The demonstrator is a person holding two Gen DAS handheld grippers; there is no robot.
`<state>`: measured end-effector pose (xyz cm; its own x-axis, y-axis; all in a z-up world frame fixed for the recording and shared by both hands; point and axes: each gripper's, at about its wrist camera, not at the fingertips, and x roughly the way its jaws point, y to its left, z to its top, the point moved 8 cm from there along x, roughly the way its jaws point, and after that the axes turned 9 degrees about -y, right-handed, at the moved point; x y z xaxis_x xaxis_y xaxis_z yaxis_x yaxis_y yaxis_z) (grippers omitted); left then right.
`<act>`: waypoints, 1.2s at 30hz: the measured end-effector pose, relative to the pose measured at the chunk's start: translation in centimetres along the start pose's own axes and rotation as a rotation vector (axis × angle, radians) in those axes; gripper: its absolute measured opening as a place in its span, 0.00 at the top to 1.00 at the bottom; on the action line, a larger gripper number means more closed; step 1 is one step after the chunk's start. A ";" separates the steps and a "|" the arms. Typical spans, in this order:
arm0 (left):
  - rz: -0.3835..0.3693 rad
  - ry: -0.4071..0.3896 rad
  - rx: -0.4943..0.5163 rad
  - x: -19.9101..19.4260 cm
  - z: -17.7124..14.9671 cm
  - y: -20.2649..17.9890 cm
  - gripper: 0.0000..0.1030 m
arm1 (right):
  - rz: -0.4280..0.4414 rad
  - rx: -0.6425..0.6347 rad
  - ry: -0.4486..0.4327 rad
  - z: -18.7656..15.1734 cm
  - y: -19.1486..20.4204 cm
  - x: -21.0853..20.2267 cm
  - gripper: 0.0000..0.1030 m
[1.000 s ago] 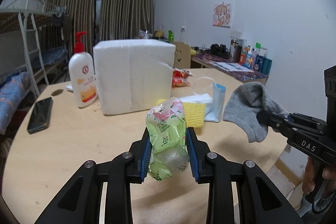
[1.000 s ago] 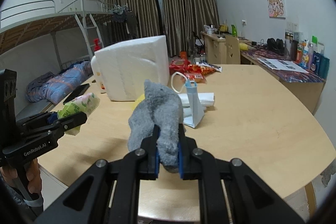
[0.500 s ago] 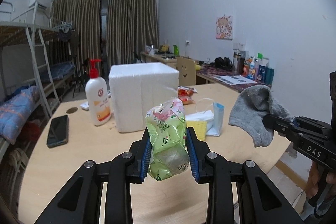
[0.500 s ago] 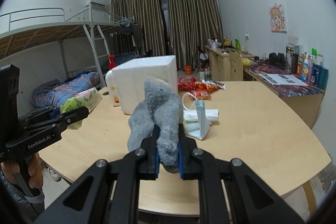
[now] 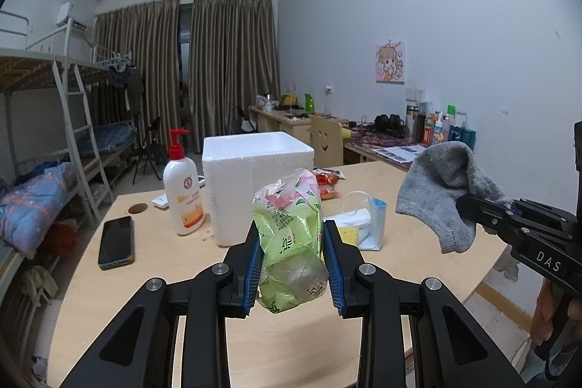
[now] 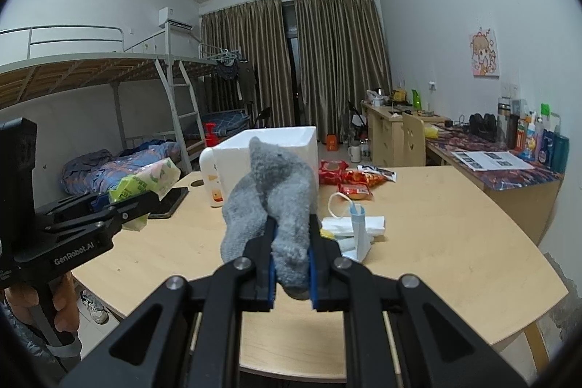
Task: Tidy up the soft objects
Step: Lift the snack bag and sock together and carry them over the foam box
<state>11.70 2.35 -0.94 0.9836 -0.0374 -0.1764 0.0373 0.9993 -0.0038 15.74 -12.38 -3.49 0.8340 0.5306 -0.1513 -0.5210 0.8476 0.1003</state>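
1. The left hand-held gripper (image 5: 291, 264) is closed on a green tissue pack (image 5: 289, 242), its blue pads pressing both sides, and holds it in the air above the near part of the tabletop (image 5: 174, 279).
2. The right hand-held gripper (image 6: 291, 270) is clamped tight on a grey sock (image 6: 274, 199), which bunches up above the fingers and droops to the left, also clear of the tabletop.
3. In the left wrist view the sock (image 5: 442, 191) hangs to the right of the pack, apart from it.
4. A white foam box (image 5: 254, 180) stands on the tabletop behind the pack, with a pump bottle (image 5: 182, 191) just beside it on the left and a phone (image 5: 116, 242) lying nearer the left edge.
5. A face mask (image 5: 369, 222) lies on a tissue stack (image 6: 354, 224) and a yellow sponge (image 5: 350, 235) to the right of the box; red snack packets (image 6: 349, 179) lie farther back.
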 end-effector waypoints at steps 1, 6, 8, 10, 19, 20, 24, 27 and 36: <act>0.003 -0.003 0.001 -0.1 0.1 0.0 0.68 | 0.003 -0.006 -0.003 0.1 0.2 0.0 0.84; 0.007 -0.015 -0.003 -0.6 0.5 0.3 0.68 | 0.011 -0.022 -0.012 0.5 0.5 0.0 0.84; 0.010 -0.021 -0.003 -0.7 0.7 0.5 0.68 | 0.017 -0.029 -0.015 0.7 0.7 0.1 0.84; 0.010 -0.026 -0.005 -0.8 0.8 0.5 0.68 | 0.025 -0.031 -0.016 0.8 0.9 0.1 0.84; 0.024 -0.023 -0.008 -0.4 1.1 0.9 0.69 | 0.037 -0.034 -0.015 1.2 0.5 1.0 0.84; 0.019 -0.024 -0.007 -0.3 1.3 0.9 0.69 | 0.038 -0.036 -0.014 1.2 0.5 1.1 0.84; 0.015 -0.031 -0.007 0.2 2.0 0.9 0.69 | 0.055 -0.024 -0.021 1.8 0.6 1.6 0.84; 0.016 -0.033 -0.009 0.8 2.8 1.0 0.69 | 0.063 -0.022 -0.024 2.3 0.7 2.1 0.84; 0.000 -0.046 -0.005 2.5 4.8 1.4 0.69 | 0.085 -0.023 -0.022 3.8 1.1 3.8 0.84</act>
<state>15.05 3.63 3.33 0.9907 -0.0371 -0.1311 0.0362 0.9993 -0.0091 19.04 -9.43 -0.25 0.7905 0.6004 -0.1213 -0.5938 0.7997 0.0889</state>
